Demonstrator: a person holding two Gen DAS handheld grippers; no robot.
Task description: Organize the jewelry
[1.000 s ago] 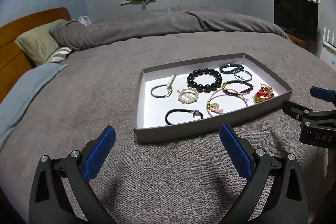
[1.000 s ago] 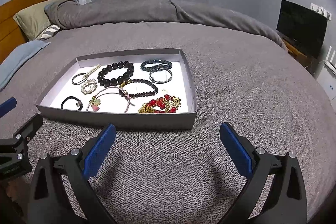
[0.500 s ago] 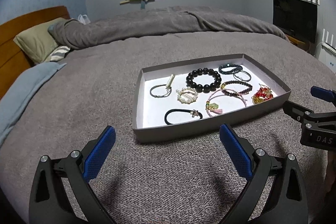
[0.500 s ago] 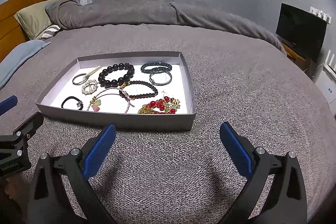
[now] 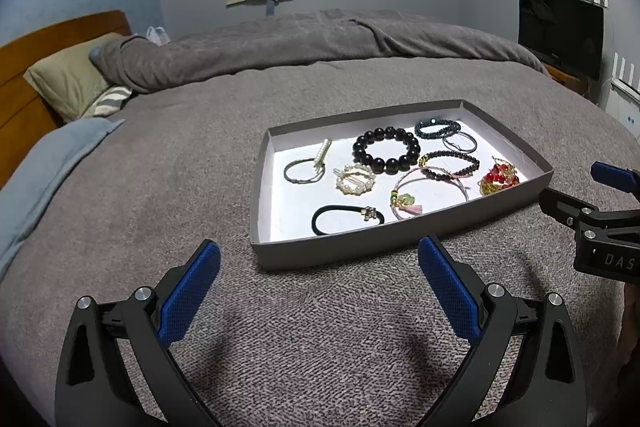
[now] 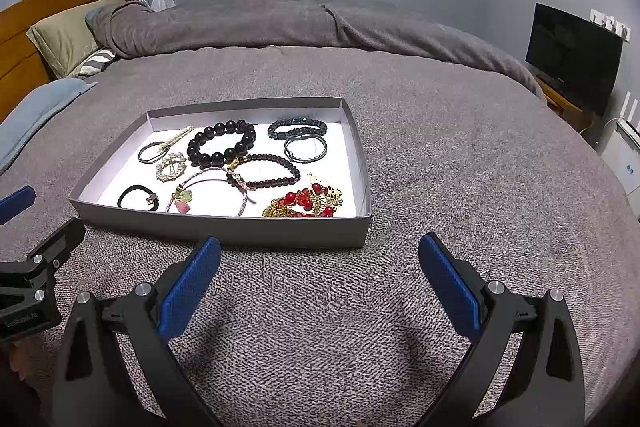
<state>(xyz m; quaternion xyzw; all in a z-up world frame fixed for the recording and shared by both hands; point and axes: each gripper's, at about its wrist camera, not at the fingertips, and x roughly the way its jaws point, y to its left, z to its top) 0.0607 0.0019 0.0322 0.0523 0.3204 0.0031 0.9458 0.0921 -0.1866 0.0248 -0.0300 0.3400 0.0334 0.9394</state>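
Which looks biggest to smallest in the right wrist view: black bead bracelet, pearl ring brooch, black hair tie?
1. Black bead bracelet, clearly the widest loop.
2 and 3. Pearl ring brooch and black hair tie look about alike; the hair tie lies nearer the camera, so I won't rank them.

We see bare grey blanket [image 6: 460, 155] all around the shallow grey tray [image 6: 224, 229], so approach is free from the near side and the right. Its low walls are the only barrier. Inside, the white floor lies bare at the near left corner beside the black hair tie [image 5: 347, 219]; the right half is crowded, the red-and-gold piece [image 6: 306, 203] close against the near wall.
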